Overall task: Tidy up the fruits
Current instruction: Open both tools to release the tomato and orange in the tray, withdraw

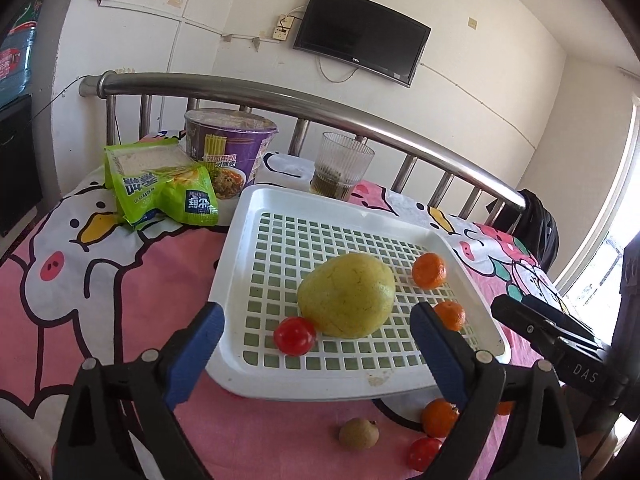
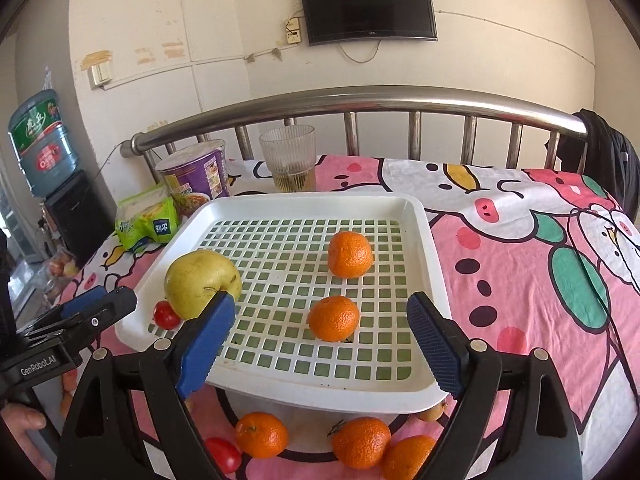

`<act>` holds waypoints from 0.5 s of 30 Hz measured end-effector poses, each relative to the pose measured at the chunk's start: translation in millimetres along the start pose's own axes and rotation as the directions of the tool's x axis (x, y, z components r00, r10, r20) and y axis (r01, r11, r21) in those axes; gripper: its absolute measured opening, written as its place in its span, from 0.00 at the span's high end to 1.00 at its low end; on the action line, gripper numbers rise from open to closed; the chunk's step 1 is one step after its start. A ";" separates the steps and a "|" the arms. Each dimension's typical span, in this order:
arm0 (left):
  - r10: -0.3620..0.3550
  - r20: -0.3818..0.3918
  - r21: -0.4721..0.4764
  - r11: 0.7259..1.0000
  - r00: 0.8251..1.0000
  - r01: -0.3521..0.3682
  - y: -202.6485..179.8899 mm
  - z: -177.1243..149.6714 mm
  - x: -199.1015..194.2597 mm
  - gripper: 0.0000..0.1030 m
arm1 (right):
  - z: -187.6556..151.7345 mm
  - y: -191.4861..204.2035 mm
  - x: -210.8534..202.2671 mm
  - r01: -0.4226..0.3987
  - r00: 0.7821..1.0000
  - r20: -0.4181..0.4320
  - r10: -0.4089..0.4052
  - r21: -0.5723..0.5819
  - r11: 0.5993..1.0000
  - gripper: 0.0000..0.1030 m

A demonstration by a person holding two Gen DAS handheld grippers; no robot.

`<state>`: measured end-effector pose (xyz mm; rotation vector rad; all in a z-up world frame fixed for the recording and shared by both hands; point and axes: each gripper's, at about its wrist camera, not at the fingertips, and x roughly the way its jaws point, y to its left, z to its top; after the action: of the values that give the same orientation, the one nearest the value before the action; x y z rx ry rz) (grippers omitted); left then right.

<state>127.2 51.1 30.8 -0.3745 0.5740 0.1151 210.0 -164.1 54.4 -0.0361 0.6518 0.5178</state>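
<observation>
A white plastic tray with a square-grid bottom (image 1: 240,240) sits on a bed spread with a pink cartoon-print sheet (image 1: 120,280), in front of a curved steel bed rail (image 1: 280,92). In the tray lie a large yellow-green pear (image 1: 347,294), a small red tomato (image 1: 295,335) touching the pear's near side, and two small orange tangerines, one toward the far side (image 2: 350,254) and one nearer the front (image 2: 333,318).

The left gripper (image 1: 316,344), black with blue pads, hovers over the tray's near edge with its jaws wide apart and nothing between the pads. The right gripper (image 2: 320,340) likewise stands wide open and empty above the nearer tangerine.

More fruit waits on the sheet in front of the tray: three loose tangerines (image 2: 261,435), another red tomato (image 2: 224,454) and a small brown round fruit (image 1: 359,434).

Behind the tray stand a purple instant-noodle cup (image 1: 230,148), a green snack bag (image 1: 160,184) and a ribbed clear glass (image 1: 340,168) holding a little liquid.
</observation>
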 end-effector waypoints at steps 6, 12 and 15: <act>-0.049 0.025 0.084 0.995 0.998 0.047 -29.0 -10.7 -15.8 0.02 | -19.8 -1.4 -31.0 0.039 0.996 0.078 -0.037 -0.026 0.999 0.11; -0.073 0.019 0.163 0.984 0.997 0.069 -47.5 -17.1 -21.2 0.01 | -31.1 -5.9 -44.5 0.078 0.988 0.133 -0.072 -0.041 0.996 0.09; -0.074 0.014 0.170 0.983 0.997 0.070 -48.5 -19.5 -21.7 0.01 | -34.4 -9.0 -44.8 0.070 0.990 0.128 -0.065 -0.034 0.997 0.09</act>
<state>109.3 -1.3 42.8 -0.2280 0.5453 0.0000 164.4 -198.7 52.1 -0.0605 0.5144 0.4635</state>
